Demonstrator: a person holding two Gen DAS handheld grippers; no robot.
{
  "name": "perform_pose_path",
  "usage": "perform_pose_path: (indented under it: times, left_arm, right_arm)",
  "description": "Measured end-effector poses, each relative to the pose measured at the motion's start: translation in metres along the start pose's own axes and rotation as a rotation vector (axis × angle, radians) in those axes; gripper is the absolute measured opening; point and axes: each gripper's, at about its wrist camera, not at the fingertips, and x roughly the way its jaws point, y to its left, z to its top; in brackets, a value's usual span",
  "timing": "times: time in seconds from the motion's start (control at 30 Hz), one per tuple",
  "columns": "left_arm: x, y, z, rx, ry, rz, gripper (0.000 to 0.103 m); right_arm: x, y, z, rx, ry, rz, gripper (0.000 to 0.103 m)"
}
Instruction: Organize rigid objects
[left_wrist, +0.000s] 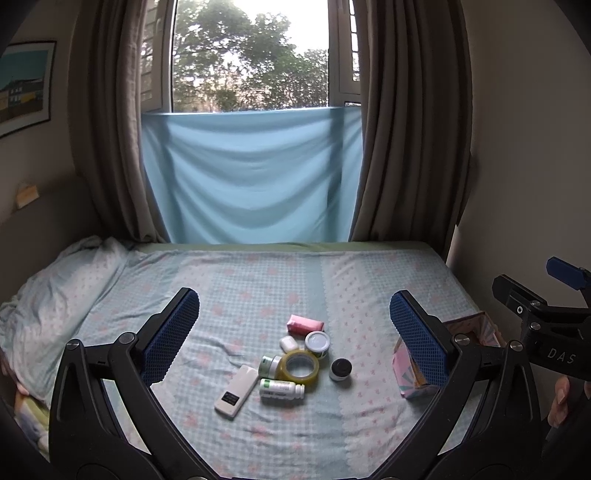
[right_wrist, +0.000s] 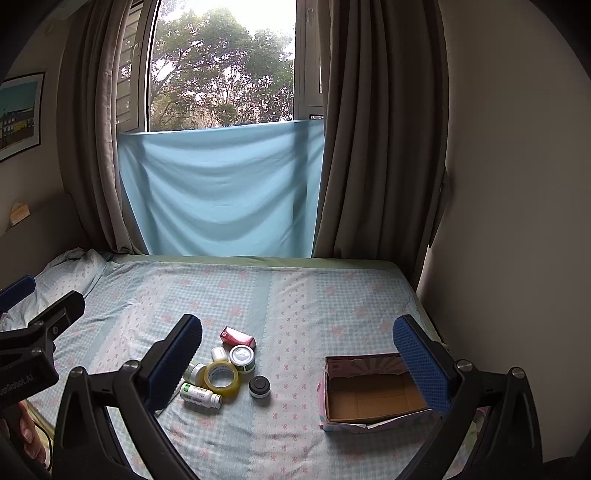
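Clustered bottles (left_wrist: 281, 389), tape roll (left_wrist: 298, 366); box (right_wrist: 373, 395) apparently empty.

"DAS" on the right tool (left_wrist: 561, 356); a partly cut-off "…nRobot.AI" on the left tool (right_wrist: 18, 384).

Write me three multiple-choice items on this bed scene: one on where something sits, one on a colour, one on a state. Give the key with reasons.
1. Where is the cardboard box relative to the pile of small items?
A. To its right
B. To its left
C. Under it

2. What colour is the tape roll?
A. Red
B. Yellow
C. Black

3. How does the white bottle with the green label sit?
A. Upright
B. Inside the box
C. Lying on its side

Key: 1 A, the box stands apart, right of the pile. 2 B, the ring looks translucent yellow. 3 C, its length runs flat along the bedsheet. Both tongs, left and right, are open and empty.
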Motion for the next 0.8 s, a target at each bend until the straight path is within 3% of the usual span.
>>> perform_pose_path:
  times: [0.8]
  left_arm:
    - [-0.0006,0.0033,0.0002,-0.014,0.001,-0.007,0.102]
  right_arm:
    - [-0.0035,-0.0002,0.0000,0.002,-0.004,-0.010,0.103]
